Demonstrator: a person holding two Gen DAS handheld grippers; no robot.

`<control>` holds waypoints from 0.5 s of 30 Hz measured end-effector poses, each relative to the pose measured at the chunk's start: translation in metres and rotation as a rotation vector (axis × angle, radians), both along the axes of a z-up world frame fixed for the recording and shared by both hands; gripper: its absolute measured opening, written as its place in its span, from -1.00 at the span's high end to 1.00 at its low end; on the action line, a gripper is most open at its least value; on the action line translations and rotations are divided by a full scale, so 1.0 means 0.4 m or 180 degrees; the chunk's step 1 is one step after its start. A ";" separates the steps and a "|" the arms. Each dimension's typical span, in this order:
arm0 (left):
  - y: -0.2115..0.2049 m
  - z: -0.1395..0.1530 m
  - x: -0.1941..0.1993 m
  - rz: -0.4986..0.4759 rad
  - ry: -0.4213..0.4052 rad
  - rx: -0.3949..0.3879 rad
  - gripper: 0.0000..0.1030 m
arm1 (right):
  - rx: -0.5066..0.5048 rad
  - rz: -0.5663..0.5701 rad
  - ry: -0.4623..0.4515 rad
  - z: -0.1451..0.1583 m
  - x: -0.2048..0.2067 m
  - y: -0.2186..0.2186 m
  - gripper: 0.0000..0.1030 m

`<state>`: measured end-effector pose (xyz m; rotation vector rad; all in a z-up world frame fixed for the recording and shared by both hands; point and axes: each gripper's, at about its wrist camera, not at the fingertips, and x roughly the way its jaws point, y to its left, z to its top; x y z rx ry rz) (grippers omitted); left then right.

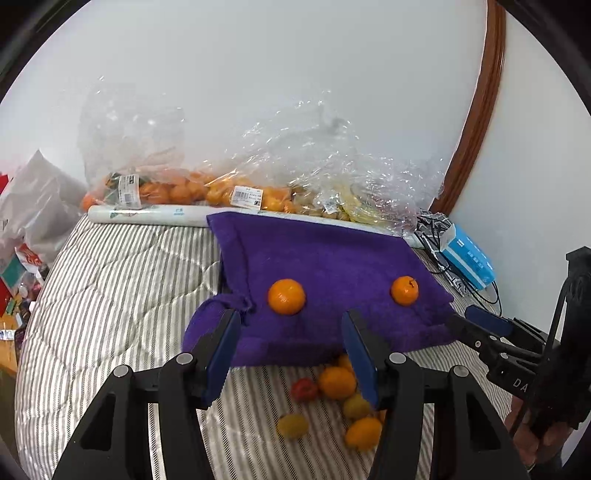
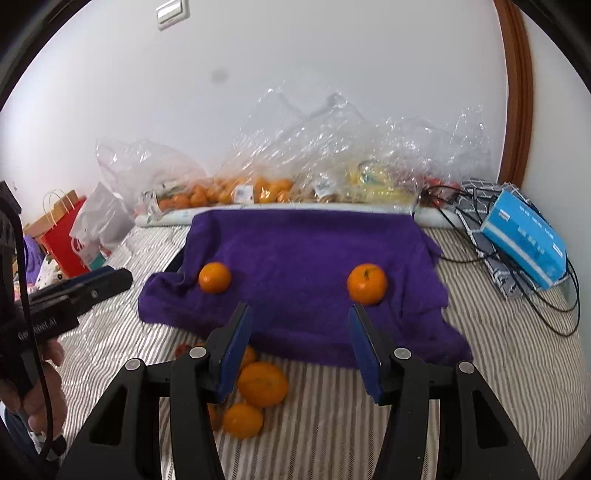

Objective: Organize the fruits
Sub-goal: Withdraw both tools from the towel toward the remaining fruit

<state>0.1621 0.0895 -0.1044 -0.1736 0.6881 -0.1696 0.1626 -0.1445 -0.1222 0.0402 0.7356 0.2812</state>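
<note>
My left tongs and my right tongs both stand spread with nothing between their blue pads, hanging above the striped bed and tilted down toward it.

Ahead, in mid-frame, lies a purple towel with two oranges on it: the left orange and the right orange, well apart from each other. At the towel's near edge, low in the frame, a loose pile of fruit rests on the bed: oranges, a small red one and some yellow-green ones, partly hidden by my own fingers.

Behind the towel, along the white wall, sit clear plastic bags of fruit and a white roll lying in front of them. A blue box and tangled black cables crowd the right side of the bed.

The left wrist view shows my right tongs at the right edge, with my hand below. Only the right wrist view shows a red paper bag at left, a wall switch at upper left, and my left hand on its handle.
</note>
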 end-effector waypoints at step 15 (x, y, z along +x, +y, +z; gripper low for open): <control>0.068 -0.086 -0.025 0.0030 0.0215 0.0043 -0.08 | -0.0066 -0.0094 0.0067 -0.054 -0.049 0.050 -0.05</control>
